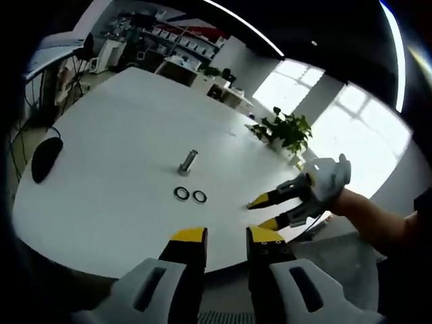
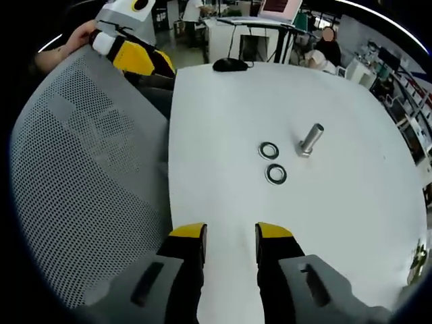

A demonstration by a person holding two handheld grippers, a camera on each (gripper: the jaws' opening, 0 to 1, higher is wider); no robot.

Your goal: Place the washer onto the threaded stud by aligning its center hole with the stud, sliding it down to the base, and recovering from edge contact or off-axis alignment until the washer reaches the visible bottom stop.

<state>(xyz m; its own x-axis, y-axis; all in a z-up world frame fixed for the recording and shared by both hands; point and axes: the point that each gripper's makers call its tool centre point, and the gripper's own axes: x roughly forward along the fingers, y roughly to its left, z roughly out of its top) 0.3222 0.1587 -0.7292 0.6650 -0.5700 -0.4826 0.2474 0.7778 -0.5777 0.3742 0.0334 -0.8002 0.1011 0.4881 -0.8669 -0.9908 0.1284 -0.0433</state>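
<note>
A short metal threaded stud [image 1: 188,162] stands upright on the white table [image 1: 121,135]. Two dark ring washers [image 1: 181,193] [image 1: 200,196] lie flat just in front of it. My left gripper [image 1: 227,236] hovers open off the table's near edge, nothing between its jaws. My right gripper [image 1: 258,214] comes in from the right over the table edge, open and empty. In the right gripper view the stud [image 2: 311,139] stands right of the two washers [image 2: 268,150] [image 2: 275,174], well ahead of my open right gripper [image 2: 231,233]. The left gripper [image 2: 145,59] shows at top left.
A black mouse [image 1: 46,156] lies near the table's left edge. A potted plant [image 1: 287,129] stands at the far side. A grey mesh chair back [image 2: 88,169] sits beside the table [image 2: 223,202]. Desks, shelves and a seated person [image 2: 329,44] are beyond.
</note>
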